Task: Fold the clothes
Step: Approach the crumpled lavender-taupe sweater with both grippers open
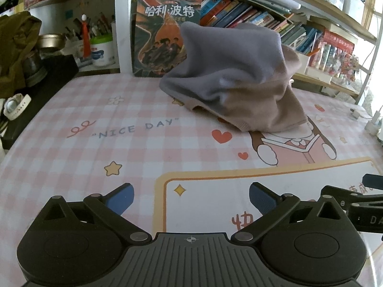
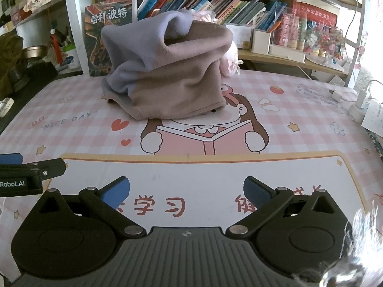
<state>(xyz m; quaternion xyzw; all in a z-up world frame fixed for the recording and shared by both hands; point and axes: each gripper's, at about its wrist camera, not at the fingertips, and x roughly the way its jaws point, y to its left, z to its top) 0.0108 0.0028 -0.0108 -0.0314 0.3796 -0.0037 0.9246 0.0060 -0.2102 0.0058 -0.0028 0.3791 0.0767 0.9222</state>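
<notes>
A crumpled garment (image 1: 229, 79), half lilac-grey and half beige-brown, stands in a heap at the far middle of the pink checked desk mat (image 1: 95, 148). It also shows in the right wrist view (image 2: 167, 71). My left gripper (image 1: 190, 198) is open and empty, low over the mat's near edge, well short of the garment. My right gripper (image 2: 186, 191) is open and empty, also near the front edge. The right gripper shows at the right edge of the left wrist view (image 1: 354, 198); the left gripper shows at the left edge of the right wrist view (image 2: 28, 174).
A large book (image 1: 165, 35) stands behind the garment. Shelves of books (image 2: 215, 2) line the back. A white tub (image 1: 101, 50), a metal bowl (image 1: 50, 40) and a watch (image 1: 14, 105) sit at the left. Chargers and cables (image 2: 359, 100) lie at the right.
</notes>
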